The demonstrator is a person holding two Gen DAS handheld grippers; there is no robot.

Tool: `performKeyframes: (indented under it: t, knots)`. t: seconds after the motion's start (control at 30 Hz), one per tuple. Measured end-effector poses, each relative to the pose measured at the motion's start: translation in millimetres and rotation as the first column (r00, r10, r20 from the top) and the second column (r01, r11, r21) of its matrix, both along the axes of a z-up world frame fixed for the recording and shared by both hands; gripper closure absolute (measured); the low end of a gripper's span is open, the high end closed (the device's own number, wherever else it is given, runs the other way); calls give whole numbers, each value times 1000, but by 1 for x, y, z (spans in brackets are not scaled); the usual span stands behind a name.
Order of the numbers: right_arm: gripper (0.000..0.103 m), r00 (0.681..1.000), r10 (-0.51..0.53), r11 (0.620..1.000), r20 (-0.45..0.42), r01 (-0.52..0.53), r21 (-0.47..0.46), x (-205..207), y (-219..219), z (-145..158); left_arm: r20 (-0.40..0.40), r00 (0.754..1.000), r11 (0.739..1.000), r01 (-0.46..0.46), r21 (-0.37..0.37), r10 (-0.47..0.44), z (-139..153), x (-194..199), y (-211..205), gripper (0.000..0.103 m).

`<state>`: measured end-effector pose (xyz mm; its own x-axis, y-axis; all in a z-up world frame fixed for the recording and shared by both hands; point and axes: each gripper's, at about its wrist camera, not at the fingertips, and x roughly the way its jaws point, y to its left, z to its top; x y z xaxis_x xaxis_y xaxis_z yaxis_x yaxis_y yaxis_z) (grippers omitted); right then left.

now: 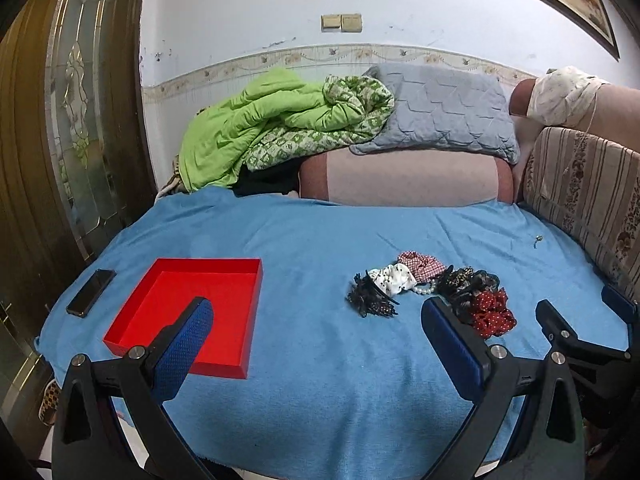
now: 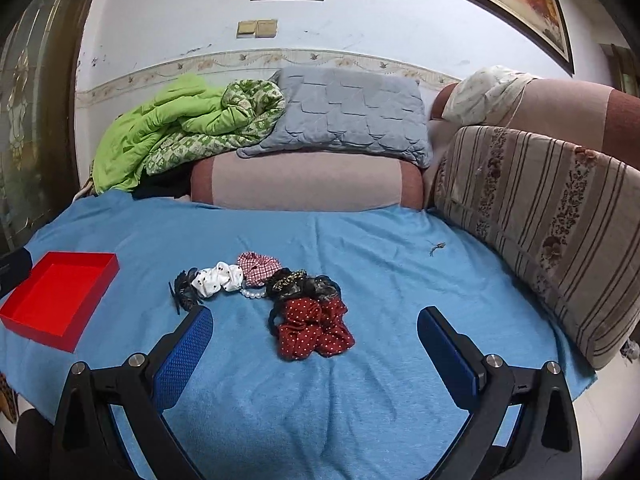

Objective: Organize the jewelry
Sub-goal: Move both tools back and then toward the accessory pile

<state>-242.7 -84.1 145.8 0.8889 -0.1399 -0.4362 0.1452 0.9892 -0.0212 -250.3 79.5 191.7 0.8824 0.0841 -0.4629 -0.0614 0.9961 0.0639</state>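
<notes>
A red tray (image 1: 172, 280) lies empty on the blue cloth (image 1: 320, 360) at the left; it also shows in the right wrist view (image 2: 24, 322). A pile of hair accessories lies to its right: a black claw clip (image 1: 370, 298), a white dotted scrunchie (image 1: 394, 278), a red checked scrunchie (image 1: 424, 264), a pearl band (image 1: 424, 290), dark leopard-print pieces (image 1: 464, 280) and a red dotted scrunchie (image 1: 492, 314). My left gripper (image 1: 316, 320) is open and empty, near the tray. My right gripper (image 2: 314, 328) is open and empty, in front of the red dotted scrunchie (image 2: 314, 330).
A black phone (image 1: 91, 292) lies left of the tray. A small metal piece (image 2: 437, 247) lies alone at the right. Sofa cushions (image 2: 540, 220), a grey pillow (image 2: 344, 112) and a green quilt (image 2: 172, 128) stand behind the cloth. A door (image 1: 60, 140) is at left.
</notes>
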Motion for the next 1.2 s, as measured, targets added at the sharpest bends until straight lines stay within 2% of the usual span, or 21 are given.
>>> performKeyframes:
  t: [0.47,0.8,1.03,1.2]
  knots:
    - [0,996,-10,1000,-90,12,19,26,-9,-20,-87,996,1000,21,-6,-21,-22,40,-1,0]
    - [0,988,-3,999,-154,10,43,54,-21,-34,-131,991,999,19,30,-15,-36,62,-7,0]
    - [0,980,7,999,-199,3,49,64,-25,-45,-178,982,998,53,-18,-55,-46,81,-10,0]
    - [0,974,20,997,-226,-3,72,73,-30,-51,-200,978,998,61,-4,-60,-54,90,-14,0]
